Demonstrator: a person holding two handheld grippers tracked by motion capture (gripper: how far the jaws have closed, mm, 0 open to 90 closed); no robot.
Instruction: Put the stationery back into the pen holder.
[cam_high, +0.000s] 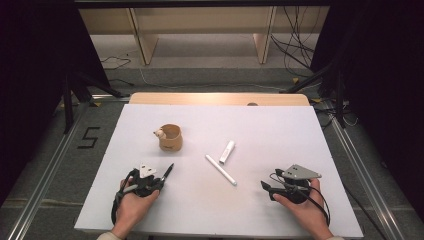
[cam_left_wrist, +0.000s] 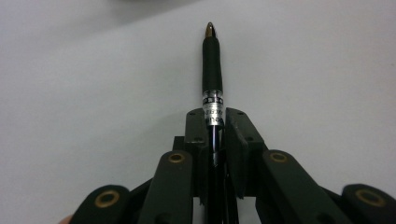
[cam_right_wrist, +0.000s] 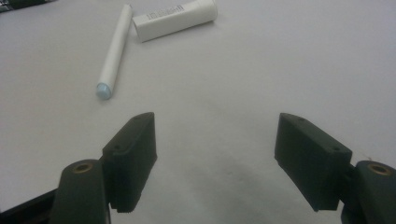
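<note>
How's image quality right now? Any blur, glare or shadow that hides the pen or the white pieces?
High view: even light, soft focus, dark edges; black pen small. Left gripper view: pen sharp, slight glint at its tip, near jaws blurred. Right gripper view: faint shadow on the table, white stick and white tube clear.

We see white table top (cam_high: 280, 150), pale wood edge (cam_high: 215, 98) showing along its far side. Beyond it we note light wooden shelf unit (cam_high: 200, 30), upright panels standing on pale floor. Grey carpet floor (cam_high: 45, 165) flanks table on both sides. Black number five (cam_high: 88, 137) marked on carpet at left. Metal rails (cam_high: 47, 175) run along floor beside table, left and right. Black stand legs (cam_high: 75, 90) at left, more at right. We spot loose black cables (cam_high: 295, 40) trailing on floor at far right. Dark curtains (cam_high: 30, 60) close both sides. Lighting even, soft.
</note>
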